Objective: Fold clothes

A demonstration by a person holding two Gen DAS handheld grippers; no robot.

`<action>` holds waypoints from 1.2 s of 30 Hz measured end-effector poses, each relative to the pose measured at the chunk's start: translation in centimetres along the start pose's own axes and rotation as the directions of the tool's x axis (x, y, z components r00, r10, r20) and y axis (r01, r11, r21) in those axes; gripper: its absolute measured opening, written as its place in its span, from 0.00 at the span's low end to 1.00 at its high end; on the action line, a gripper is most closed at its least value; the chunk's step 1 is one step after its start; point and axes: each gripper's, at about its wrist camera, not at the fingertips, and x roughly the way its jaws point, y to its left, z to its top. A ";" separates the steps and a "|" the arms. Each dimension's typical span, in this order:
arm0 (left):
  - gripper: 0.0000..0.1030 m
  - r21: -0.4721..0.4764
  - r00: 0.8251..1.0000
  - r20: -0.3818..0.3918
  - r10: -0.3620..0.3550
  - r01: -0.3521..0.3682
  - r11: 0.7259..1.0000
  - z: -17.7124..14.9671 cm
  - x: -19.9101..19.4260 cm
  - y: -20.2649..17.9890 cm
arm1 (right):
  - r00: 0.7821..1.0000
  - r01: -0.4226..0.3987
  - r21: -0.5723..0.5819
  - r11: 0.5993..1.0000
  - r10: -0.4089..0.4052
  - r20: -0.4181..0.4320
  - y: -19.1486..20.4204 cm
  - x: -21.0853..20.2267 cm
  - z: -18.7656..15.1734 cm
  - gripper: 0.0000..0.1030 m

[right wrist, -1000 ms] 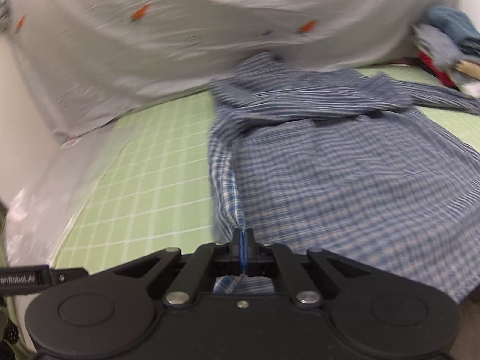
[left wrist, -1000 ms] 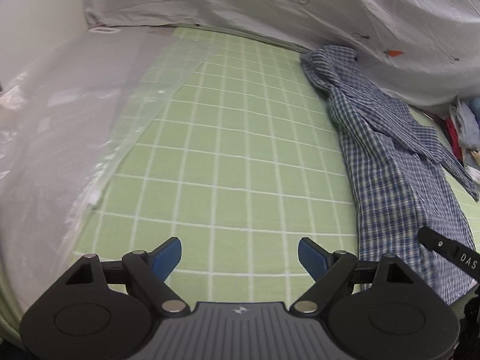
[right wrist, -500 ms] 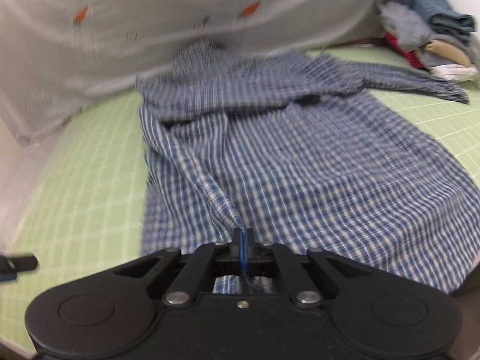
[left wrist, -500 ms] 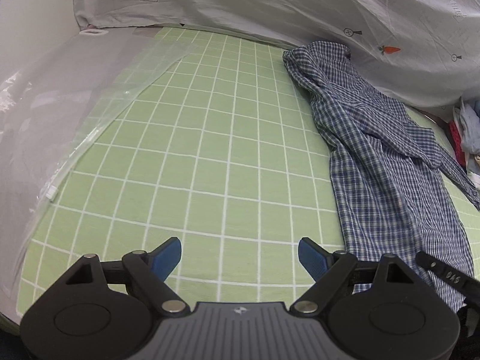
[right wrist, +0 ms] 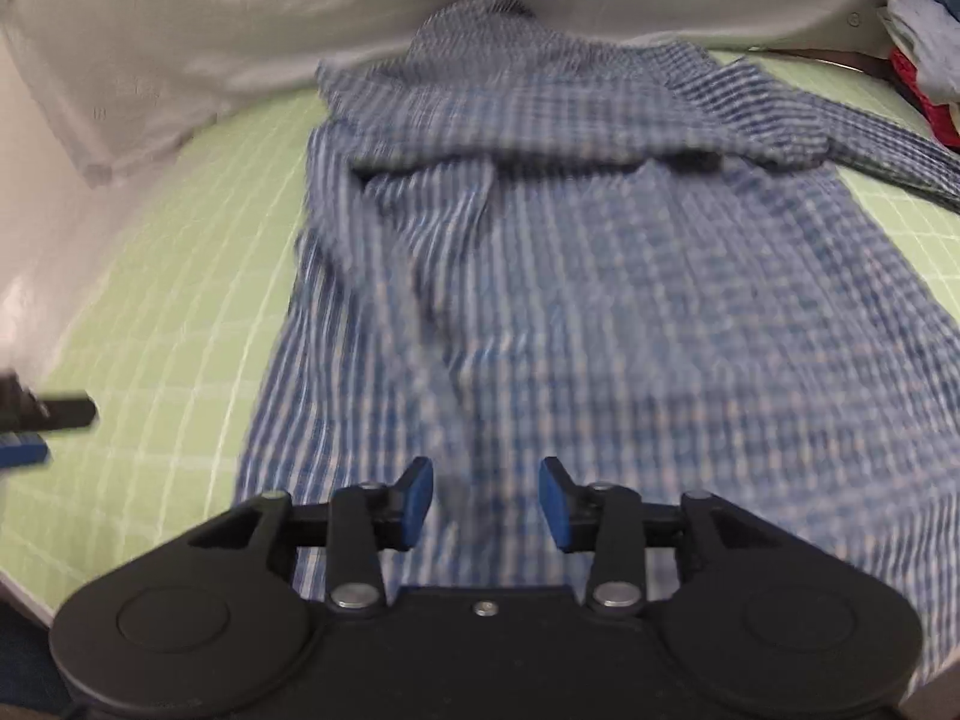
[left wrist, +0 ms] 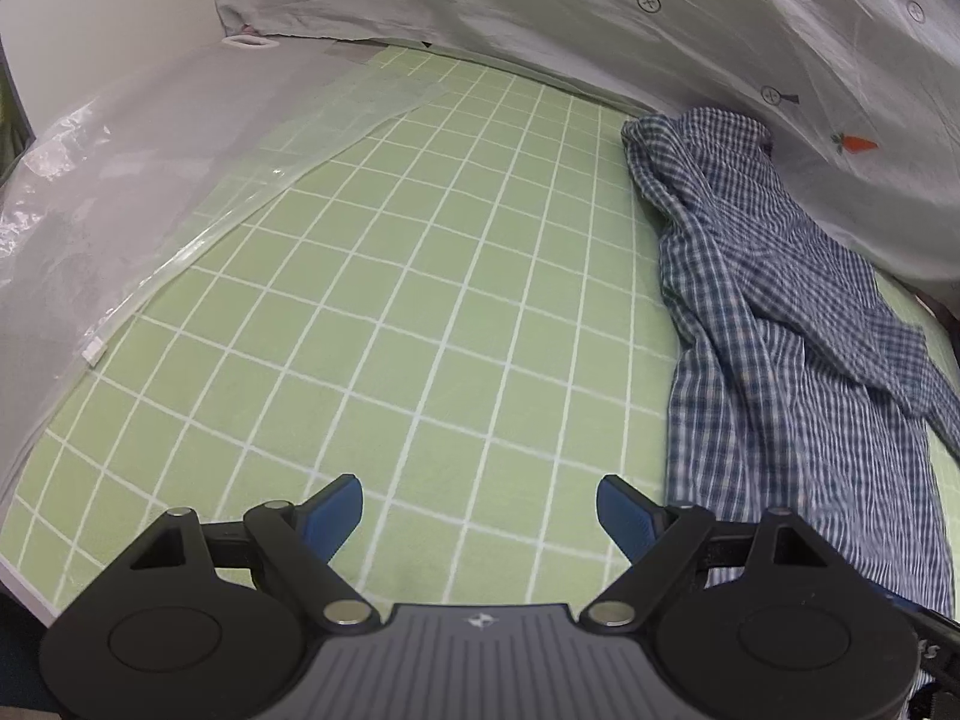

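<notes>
Green gridded mat, the landmark, lay below a grey printed sheet. Blue checked shirt lay spread on the mat's right part, collar toward the sheet. Left gripper hung wide open over bare mat, holding nothing. Right gripper, jaws opening, hung above the shirt's hem, pads clear of the cloth

We see the shirt as soft, rumpled woven cloth in a blue check. The green gridded mat looks matt and smooth. The clear plastic sheet shines glossy and creased; the grey printed sheet looks thin, wrinkled, faintly lustrous.
</notes>
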 end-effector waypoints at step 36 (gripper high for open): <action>0.83 0.001 0.998 0.058 0.009 -0.009 1.000 20.6 18.0 -11.4 | 0.964 0.174 0.140 0.975 -0.198 0.180 -21.5 11.8 22.7 0.11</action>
